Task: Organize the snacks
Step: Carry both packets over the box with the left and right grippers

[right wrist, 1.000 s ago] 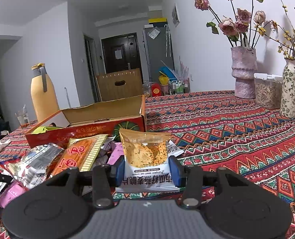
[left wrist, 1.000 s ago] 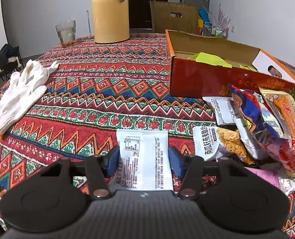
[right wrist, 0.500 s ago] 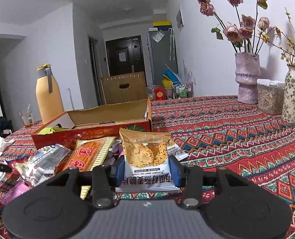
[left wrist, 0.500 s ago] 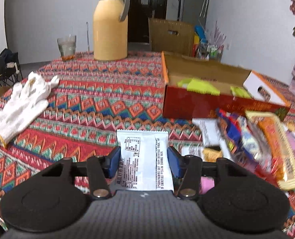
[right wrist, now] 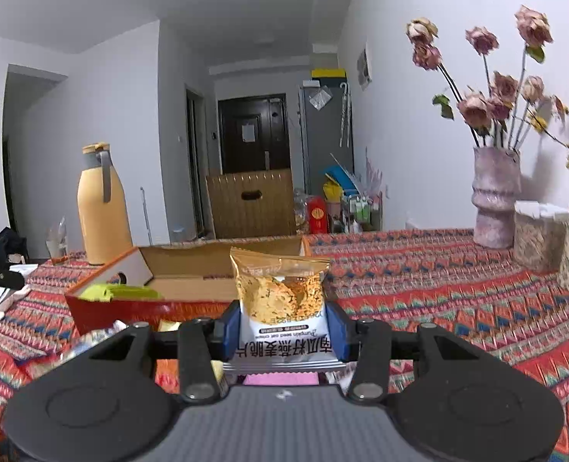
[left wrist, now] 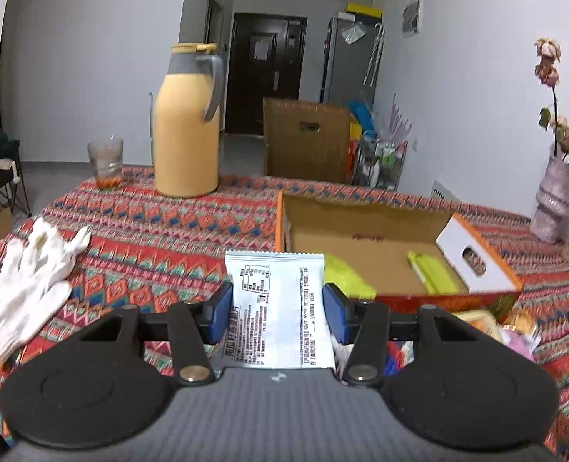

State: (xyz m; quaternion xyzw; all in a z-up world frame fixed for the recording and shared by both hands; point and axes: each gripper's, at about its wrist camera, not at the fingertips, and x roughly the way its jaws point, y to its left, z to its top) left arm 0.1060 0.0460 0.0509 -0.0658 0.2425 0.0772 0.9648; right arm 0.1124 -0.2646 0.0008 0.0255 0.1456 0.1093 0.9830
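An open cardboard box (left wrist: 365, 231) is seen on the desk (left wrist: 149, 231), away from its edges. A white packet (left wrist: 280, 308) is pinched in the left gripper (left wrist: 277, 312) jaws, an orange crisp packet (right wrist: 282, 300) in the right gripper (right wrist: 283, 325) jaws, both held before the box.

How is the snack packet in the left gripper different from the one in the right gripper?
The white packet shows its printed back with a small table; the orange-topped packet shows its front with a clear window onto crisps. The white packet looks flat, the orange-topped packet puffier. Both stand upright, each clamped between blue jaws, near the open cardboard box.
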